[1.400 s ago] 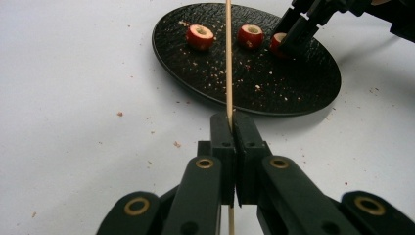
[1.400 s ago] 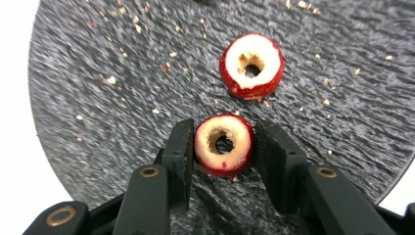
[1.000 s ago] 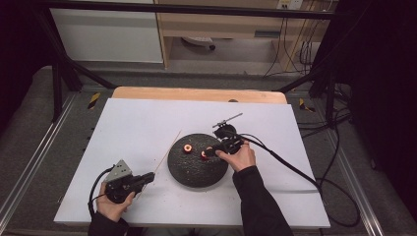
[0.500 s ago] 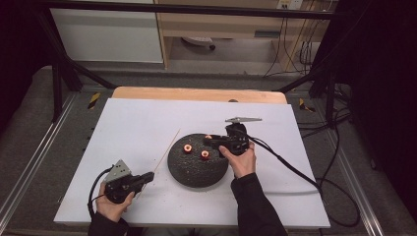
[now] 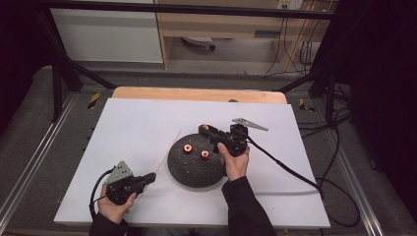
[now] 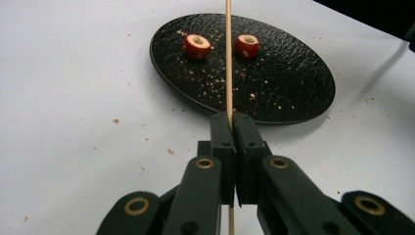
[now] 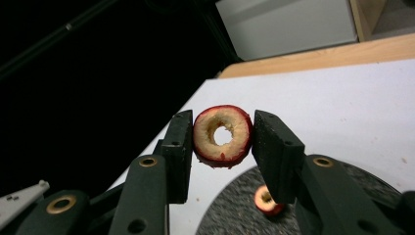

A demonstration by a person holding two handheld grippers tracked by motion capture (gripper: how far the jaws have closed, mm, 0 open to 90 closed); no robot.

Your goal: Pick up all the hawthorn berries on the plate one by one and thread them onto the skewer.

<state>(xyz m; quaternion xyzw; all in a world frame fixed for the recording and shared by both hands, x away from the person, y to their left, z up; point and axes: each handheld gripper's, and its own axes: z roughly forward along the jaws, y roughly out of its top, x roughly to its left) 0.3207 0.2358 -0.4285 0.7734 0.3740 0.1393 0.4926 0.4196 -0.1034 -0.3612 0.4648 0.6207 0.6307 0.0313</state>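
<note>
— Contents of the black plate point(image 5: 194, 172)?
— Two red cored fruit pieces point(image 5: 188, 148) side by side, with crumbs.
— Claws?
— Right gripper point(image 7: 222, 139) clamps a third fruit ring point(image 7: 222, 135) above the plate. Left gripper point(image 6: 230, 122) pinches a wooden skewer point(image 6: 228, 58) beside it.

A table point(image 5: 147, 123) with a white top and a wooden far edge carries a round black plate point(image 5: 194, 169) near its middle. Crumbs lie scattered on the white surface around the plate, seen in the left gripper view.
</note>
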